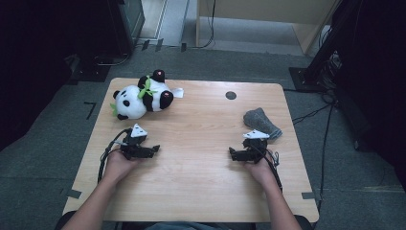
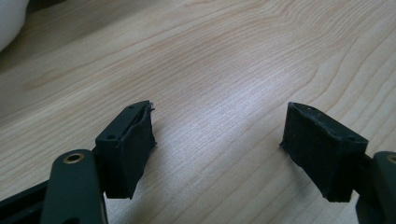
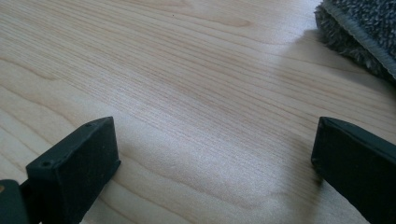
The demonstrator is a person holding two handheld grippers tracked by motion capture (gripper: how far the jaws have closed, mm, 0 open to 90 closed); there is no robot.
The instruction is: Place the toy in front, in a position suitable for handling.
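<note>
A black-and-white plush panda (image 1: 142,97) with a green leaf lies on its side at the far left of the wooden table (image 1: 201,182). A grey folded cloth (image 1: 261,122) lies at the right. My left gripper (image 1: 154,151) rests low on the table in front of the panda, jaws apart with bare wood between them (image 2: 217,135). My right gripper (image 1: 233,154) sits beside the cloth, jaws wide with nothing between them (image 3: 215,158). The cloth's edge (image 3: 359,28) shows at the upper right of the right gripper view. A white bit of the panda (image 2: 9,21) peeks in at the upper left of the left gripper view.
A dark round hole (image 1: 231,95) marks the table's far side. Cables (image 1: 325,124) run along the floor at the right, near a black stand (image 1: 311,72). Dark equipment (image 1: 115,28) stands beyond the far left corner.
</note>
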